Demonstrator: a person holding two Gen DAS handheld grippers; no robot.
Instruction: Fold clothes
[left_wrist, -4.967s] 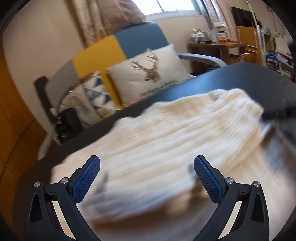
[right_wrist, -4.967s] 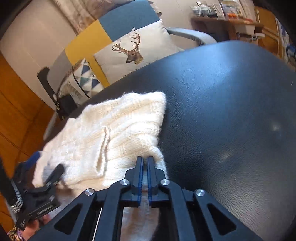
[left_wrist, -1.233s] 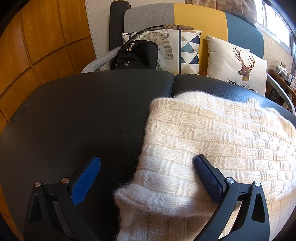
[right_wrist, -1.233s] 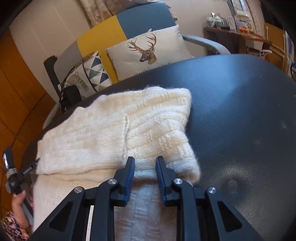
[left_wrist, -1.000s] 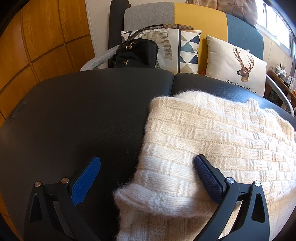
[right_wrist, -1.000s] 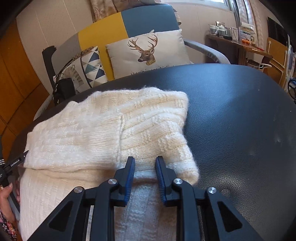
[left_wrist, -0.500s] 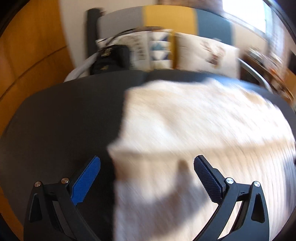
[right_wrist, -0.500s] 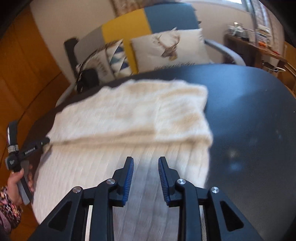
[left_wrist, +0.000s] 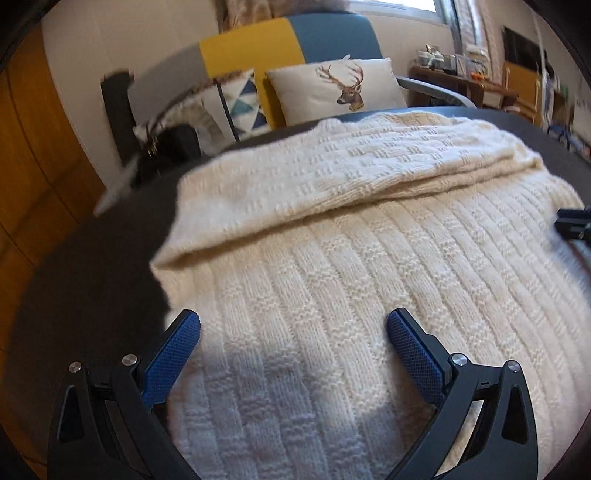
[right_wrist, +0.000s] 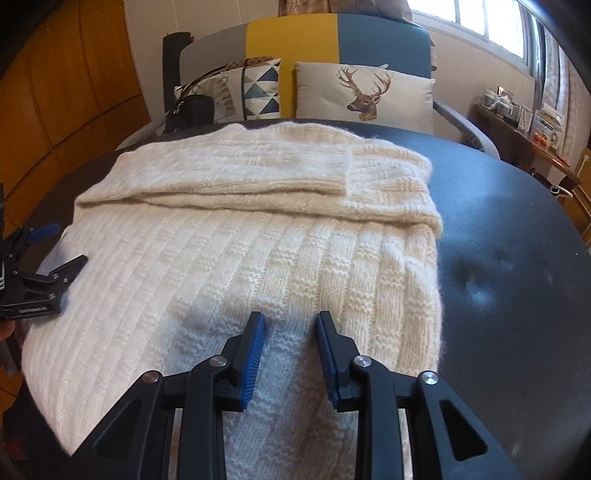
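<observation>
cream knitted sweater (right_wrist: 258, 258) lies flat on the dark padded table (right_wrist: 517, 258), covering most of the table's left and middle and leaving its right side bare; the sweater's far portion (right_wrist: 258, 173) is turned over onto the body, forming a doubled band with a clean crosswise edge; a seam near the band's right end suggests a sleeve tucked in there, though the knit is too uniform to be sure; the near portion hangs toward the table's near edge, unfolded.

left gripper (left_wrist: 293, 341) stands over the near left part of the sweater, jaws spread wide, nothing between the pads but the knit lying below them; no grip taken; right gripper (right_wrist: 290, 347) stands over the near right part of the sweater, jaws parted a modest way, pads clear of the fabric, nothing held.

progress, as judged: first fold at the far end done and lying tidy; side folds and the final lengthwise fold appear outstanding; the piece is roughly at the halfway mark or short of it; both tools look placed to take the near hem next.

beyond the table's far edge: a sofa in grey, yellow and blue (right_wrist: 295, 40), a deer-print cushion (right_wrist: 364, 92), a triangle-print cushion (right_wrist: 260, 90), a black handbag (right_wrist: 192, 110); right of the table, a cluttered wooden side table (right_wrist: 524, 125).
</observation>
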